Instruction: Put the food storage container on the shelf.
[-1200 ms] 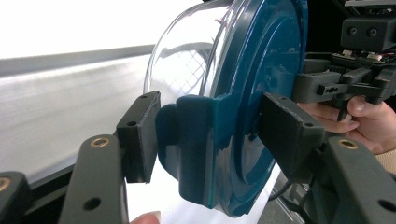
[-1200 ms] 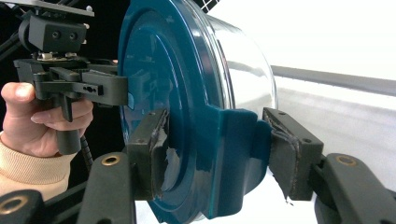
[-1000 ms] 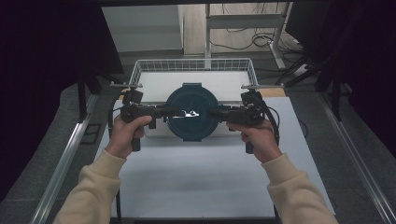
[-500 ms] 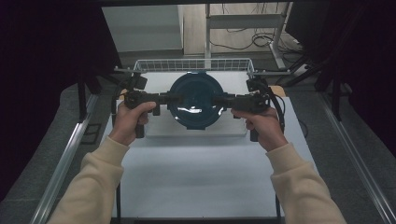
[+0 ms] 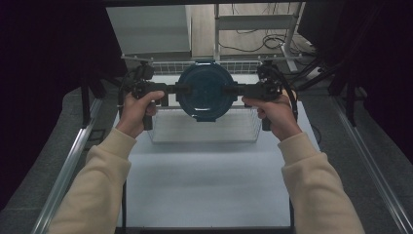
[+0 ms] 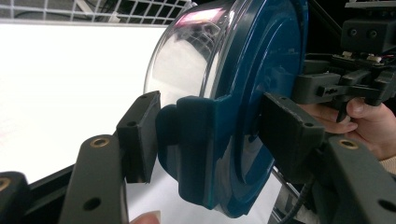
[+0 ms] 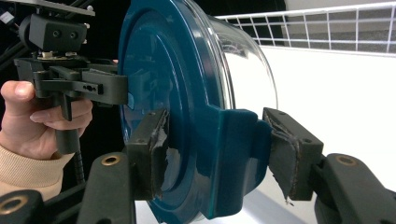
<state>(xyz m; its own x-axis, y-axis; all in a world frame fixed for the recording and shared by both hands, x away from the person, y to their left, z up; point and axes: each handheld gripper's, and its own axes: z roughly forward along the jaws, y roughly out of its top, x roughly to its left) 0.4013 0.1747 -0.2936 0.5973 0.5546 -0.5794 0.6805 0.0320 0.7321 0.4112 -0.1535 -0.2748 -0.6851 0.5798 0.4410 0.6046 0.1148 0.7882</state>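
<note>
A round container (image 5: 203, 92) with a dark teal lid and a clear bowl hangs in the air above a white wire basket (image 5: 234, 129). Its lid faces the high camera. My left gripper (image 5: 181, 89) is shut on the teal latch tab at the lid's left edge. In the left gripper view that gripper (image 6: 210, 135) has its pads pressing both sides of the latch of the container (image 6: 252, 93). My right gripper (image 5: 228, 90) is shut on the opposite latch. The right gripper view shows it (image 7: 215, 149) clamping the container (image 7: 173, 79).
The basket stands at the far end of a white table (image 5: 204, 185). Metal rails (image 5: 68, 165) run along both sides of the table. A white shelf frame (image 5: 253, 22) and cables lie beyond the far edge. Dark curtains hang at left and right.
Both hands have lifted the container together, up and away from the person. It has risen from low in the basket to above the basket's rim. Both grips are unchanged.
</note>
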